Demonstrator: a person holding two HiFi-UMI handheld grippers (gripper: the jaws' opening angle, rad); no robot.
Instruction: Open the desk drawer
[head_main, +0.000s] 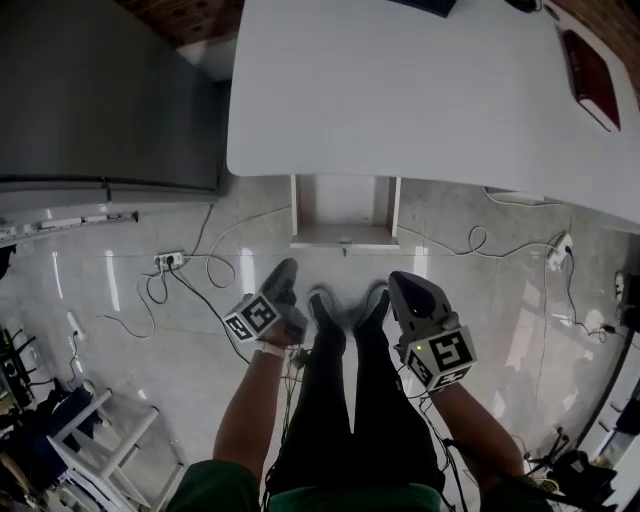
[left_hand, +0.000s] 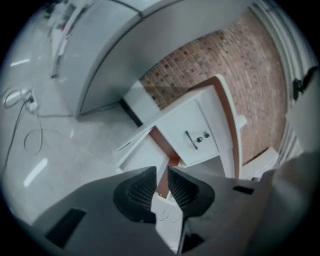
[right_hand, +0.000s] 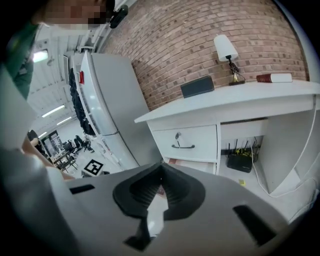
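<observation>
From above, the white desk (head_main: 400, 90) has a drawer (head_main: 343, 234) pulled out from under its front edge, showing its pale inside. My left gripper (head_main: 283, 285) and right gripper (head_main: 408, 295) hang over the floor short of it, either side of the person's legs, touching nothing. In the left gripper view the gripper (left_hand: 161, 175) is open with nothing between its pads; beyond it are the closed upper drawer (left_hand: 192, 132) with its dark handle (left_hand: 191, 139) and the pulled-out lower drawer (left_hand: 142, 150). In the right gripper view the gripper (right_hand: 161, 172) is shut and empty, facing the upper drawer (right_hand: 187, 142).
A grey fridge (head_main: 100, 100) stands left of the desk. Cables and a power strip (head_main: 168, 261) lie on the tiled floor. On the desk are a lamp (right_hand: 226, 52), a dark box (right_hand: 197, 86) and a red book (head_main: 590, 75). A router (right_hand: 240, 161) sits under the desk.
</observation>
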